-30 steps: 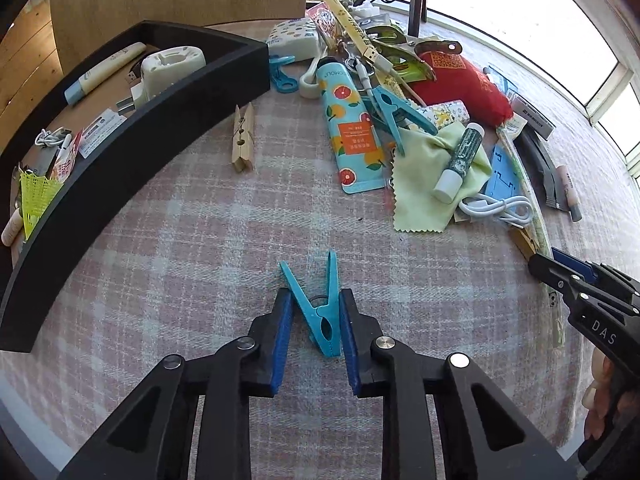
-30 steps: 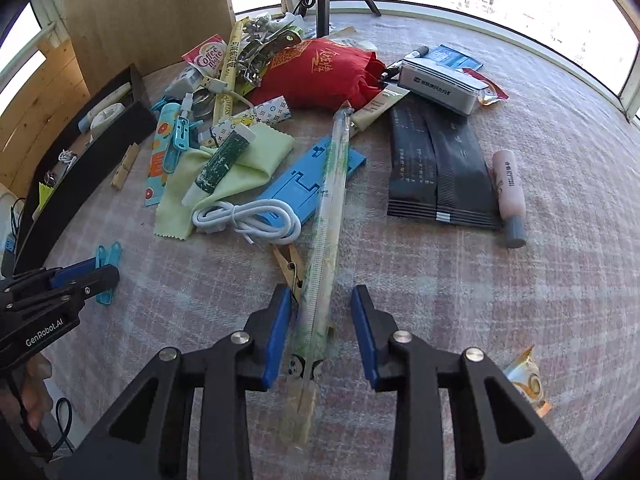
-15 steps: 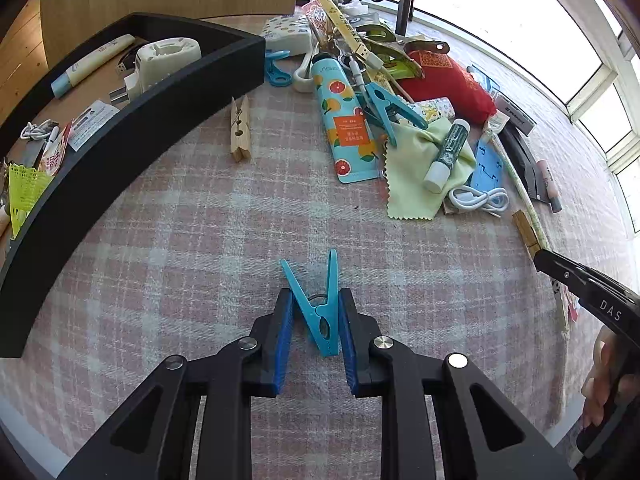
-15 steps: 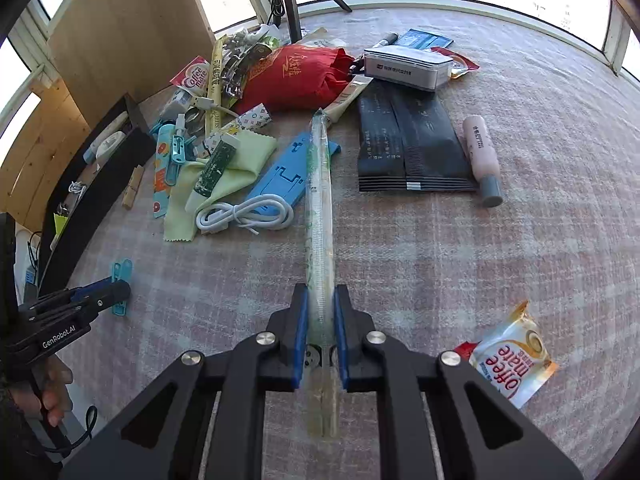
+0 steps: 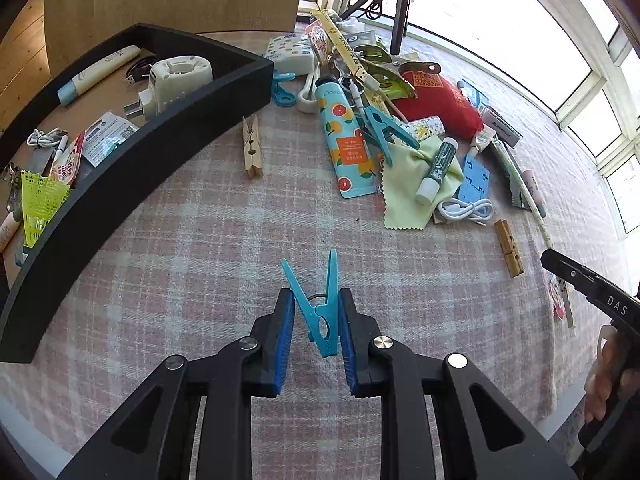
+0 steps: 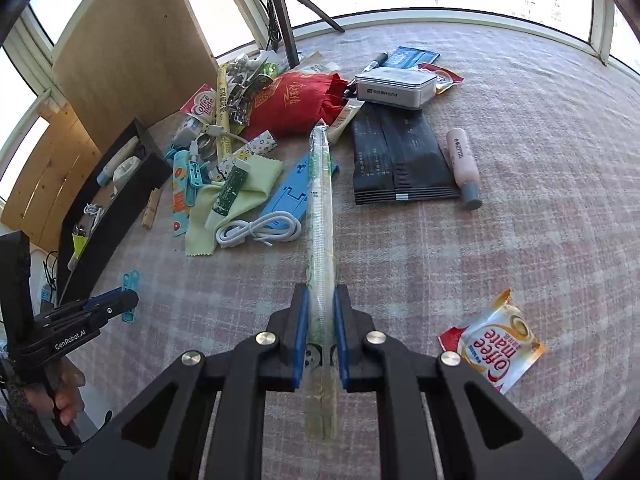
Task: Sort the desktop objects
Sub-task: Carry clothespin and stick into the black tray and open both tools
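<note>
My left gripper [image 5: 316,320] is shut on a blue plastic clothespin [image 5: 318,308], which stands with its prongs up between the blue pads, above the checked cloth. In the right wrist view that same left gripper [image 6: 120,304] and its clothespin [image 6: 130,292] hang at the left edge. My right gripper [image 6: 320,320] is shut on a long clear sleeve of chopsticks [image 6: 320,208] with green print. The sleeve runs forward, lifted over the blue stand. At the left sits the black tray [image 5: 160,152], holding several items.
A heap lies beyond: a fruit-print tube [image 5: 346,140], a green cloth [image 5: 404,196], a white cable [image 6: 256,232], a red pouch [image 6: 300,100], black packets [image 6: 400,160] and a pink tube [image 6: 464,164]. Wooden clothespins [image 5: 252,148] lie loose. A Coffee mate sachet [image 6: 500,344] is near right.
The right jaws closed on the chopstick sleeve and raised it off the cloth. The left gripper kept the blue clothespin and drew back and up from the table.
</note>
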Available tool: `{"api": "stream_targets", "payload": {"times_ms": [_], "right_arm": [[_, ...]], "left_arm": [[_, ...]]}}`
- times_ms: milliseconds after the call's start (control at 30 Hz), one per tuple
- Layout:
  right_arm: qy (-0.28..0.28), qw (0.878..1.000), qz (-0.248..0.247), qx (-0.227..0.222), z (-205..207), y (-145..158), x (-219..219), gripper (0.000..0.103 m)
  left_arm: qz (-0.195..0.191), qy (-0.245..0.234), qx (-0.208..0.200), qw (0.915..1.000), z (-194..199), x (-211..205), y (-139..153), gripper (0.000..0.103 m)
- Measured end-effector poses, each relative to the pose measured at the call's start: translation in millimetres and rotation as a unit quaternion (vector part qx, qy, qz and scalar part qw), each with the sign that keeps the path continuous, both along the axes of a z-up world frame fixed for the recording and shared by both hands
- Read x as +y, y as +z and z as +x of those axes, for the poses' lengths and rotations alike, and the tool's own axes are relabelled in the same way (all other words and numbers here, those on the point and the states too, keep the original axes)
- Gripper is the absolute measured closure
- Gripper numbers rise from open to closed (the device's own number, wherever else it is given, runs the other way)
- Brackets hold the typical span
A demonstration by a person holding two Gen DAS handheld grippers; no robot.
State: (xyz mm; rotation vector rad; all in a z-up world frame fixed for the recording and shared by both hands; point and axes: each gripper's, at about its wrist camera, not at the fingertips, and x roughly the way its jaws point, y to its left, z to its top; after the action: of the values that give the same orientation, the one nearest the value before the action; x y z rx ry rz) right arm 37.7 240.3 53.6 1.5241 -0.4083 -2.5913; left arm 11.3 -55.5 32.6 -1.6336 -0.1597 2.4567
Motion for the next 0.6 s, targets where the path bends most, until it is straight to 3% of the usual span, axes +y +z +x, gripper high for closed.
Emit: {"api": "stream_targets", "payload": {"times_ms": [267,400,600], "right_arm": [[0.025,0.999,0.009,0.043,-10.8,35.5,-36.7,0.09],[0.048,0.997,0.023,0.064,-21.5,49.2,-68.8,0.09],[0.088,0.991,0.036,0.089,-40.6,66.3,-127.6,0.09]], "left_arm": [[-0.007,0.014,0.042,0.999,5.2,-37.6,48.8,0.083],[-0.018,0.03,0.058,0.9977,-15.1,-38.4,58.7,0.083],[-0.029,0.065,0.075,0.9947,-31.1,-77.3,68.3,0.083]]}}
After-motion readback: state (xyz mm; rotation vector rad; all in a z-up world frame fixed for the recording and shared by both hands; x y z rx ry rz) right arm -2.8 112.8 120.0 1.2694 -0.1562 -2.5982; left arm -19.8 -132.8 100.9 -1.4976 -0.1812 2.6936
